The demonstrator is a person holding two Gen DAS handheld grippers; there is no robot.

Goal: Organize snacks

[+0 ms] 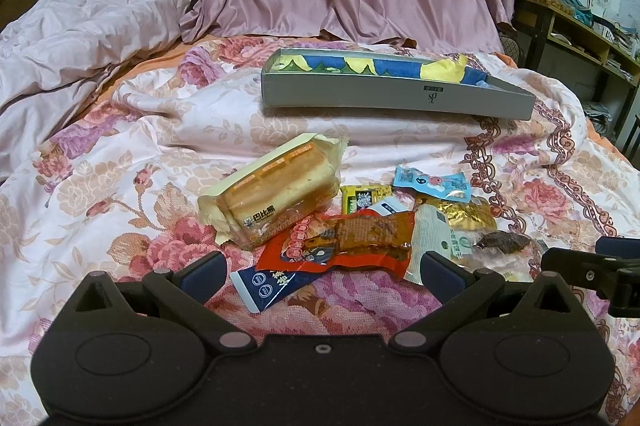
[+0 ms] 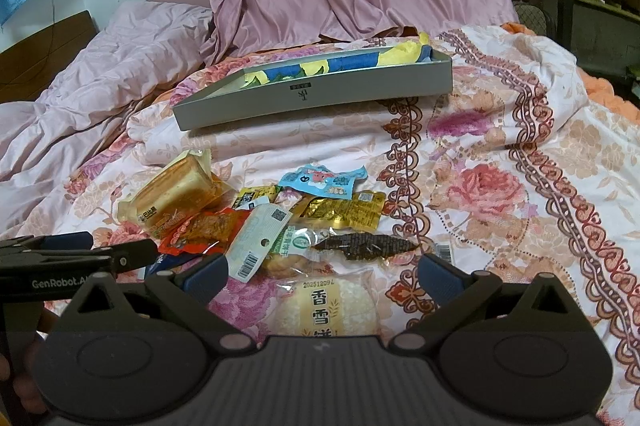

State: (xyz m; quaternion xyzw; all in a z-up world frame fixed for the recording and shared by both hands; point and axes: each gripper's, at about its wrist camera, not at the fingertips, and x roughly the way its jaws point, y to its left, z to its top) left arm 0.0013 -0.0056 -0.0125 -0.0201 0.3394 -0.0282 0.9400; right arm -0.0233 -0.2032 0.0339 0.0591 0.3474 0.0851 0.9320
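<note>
- Left gripper (image 1: 320, 268): fingers spread wide with nothing between them. It hovers just above the near edge of the snack pile, apparently lined up for a first pick.
- Right gripper (image 2: 322, 272): fingers likewise apart and empty, held over the round rice cracker pack (image 2: 322, 310), which lies nearest in its view. Its clear film shows a pale, grainy disc.
- Red sachet (image 1: 340, 240): flat glossy foil, overlapping a blue-and-white sachet (image 1: 266, 282). The slick film probably slips unless it is pinched at an edge.
- Bread loaf pack (image 1: 272, 194): bulky, soft block in crinkled yellow-clear wrap, leaning on the pile's left side. It is the largest item.
- Small packets behind: a gold foil pouch (image 2: 344, 212), a dark flat strip (image 2: 366, 246) and a light blue sachet (image 2: 320, 180), all loose and overlapping on the floral quilt (image 1: 100, 186), whose soft, rumpled fabric gives little firm backing.
- Grey box (image 1: 396, 92): shallow, rigid, rectangular, open-topped and lined with a blue-and-yellow print. It sits well beyond the pile, and is the likely destination for the snacks.
</note>
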